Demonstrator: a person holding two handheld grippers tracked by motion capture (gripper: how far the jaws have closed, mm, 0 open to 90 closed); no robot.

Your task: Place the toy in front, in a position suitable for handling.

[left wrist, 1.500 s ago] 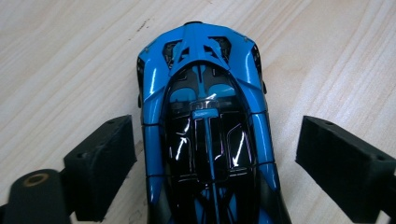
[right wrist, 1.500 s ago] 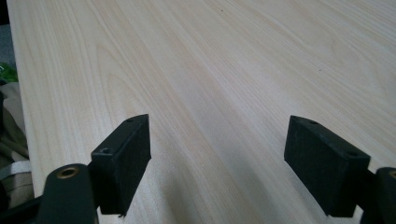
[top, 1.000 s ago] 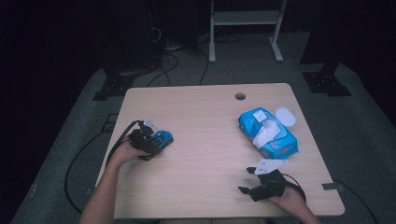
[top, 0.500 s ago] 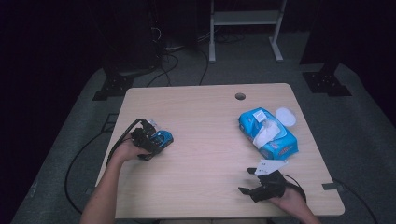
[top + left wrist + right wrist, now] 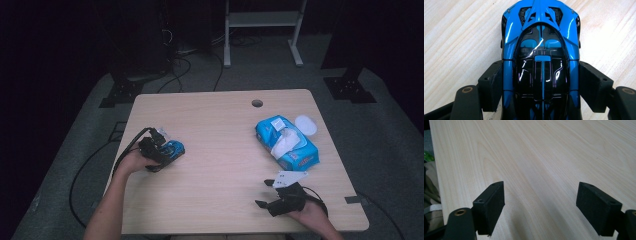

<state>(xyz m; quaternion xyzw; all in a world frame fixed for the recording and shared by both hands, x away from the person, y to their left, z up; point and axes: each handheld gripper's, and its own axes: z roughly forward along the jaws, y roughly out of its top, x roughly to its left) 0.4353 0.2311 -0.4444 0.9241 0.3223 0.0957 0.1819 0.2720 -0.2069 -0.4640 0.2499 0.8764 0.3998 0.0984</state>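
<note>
Wooden desk (image 5: 220, 135) seen from the high view, with two hand-held claws at work. The left claw (image 5: 167, 150), at about 9 o'clock on the desk, straddles a blue-and-black toy car (image 5: 174, 149); in the left gripper view the toy car (image 5: 540, 60) lies lengthwise between the two black pads, nose pointing away toward 12 o'clock, wheels down on the wood. The jaws have just been closing on it: the left pad meets the car's flank, while the right pad stands just beside the other flank, and whether it presses cannot be told. The right claw (image 5: 267, 192), at about 5 o'clock near the desk's front edge, rests with its jaws wide apart and nothing between them; the right gripper view shows bare wood grain between its pads (image 5: 490, 206). A blue wet-wipe pack (image 5: 287, 145) lies at about 3 o'clock, its white lid (image 5: 306, 125) flipped open toward 1 o'clock and a white wipe standing out of the opening; the printing on the pack is too small to read, and the car bears no legible marking. Compared with the earlier high views, both hands, the car and the pack keep the same places.
</note>
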